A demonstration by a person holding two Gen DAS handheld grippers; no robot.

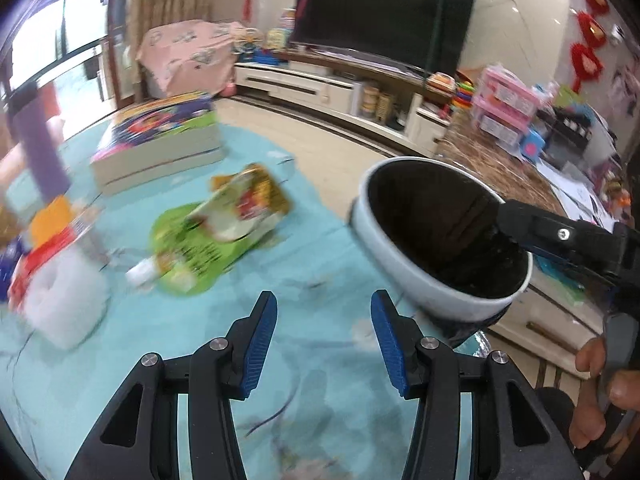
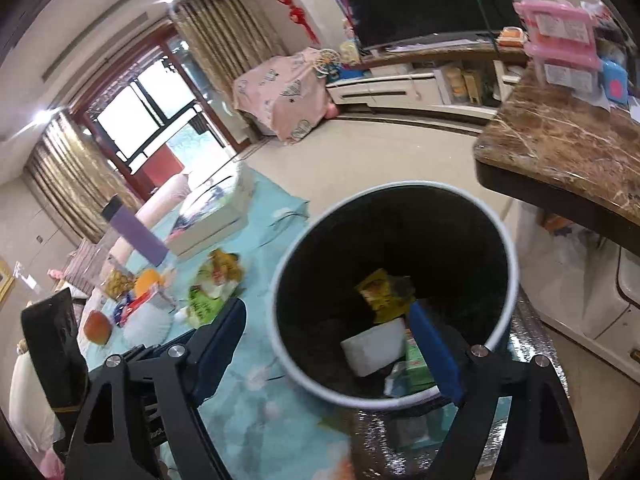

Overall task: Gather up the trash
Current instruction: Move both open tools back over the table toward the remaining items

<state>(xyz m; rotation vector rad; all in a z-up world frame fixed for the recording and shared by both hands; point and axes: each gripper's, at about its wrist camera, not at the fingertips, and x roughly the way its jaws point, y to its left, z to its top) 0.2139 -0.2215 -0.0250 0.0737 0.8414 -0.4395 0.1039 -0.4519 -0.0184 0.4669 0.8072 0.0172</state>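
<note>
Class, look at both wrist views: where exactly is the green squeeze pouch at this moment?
The green pouch lies on the blue tablecloth, left of the white bin, partly under a yellow-and-white wrapper. In the right wrist view it sits left of the bin.

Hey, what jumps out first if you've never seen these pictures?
The white bin with a black liner, held tilted at the table edge, already holding wrappers. The right gripper straddles its rim. Left of it, on the blue cloth, lies a green pouch, ahead of the open left gripper.
</note>
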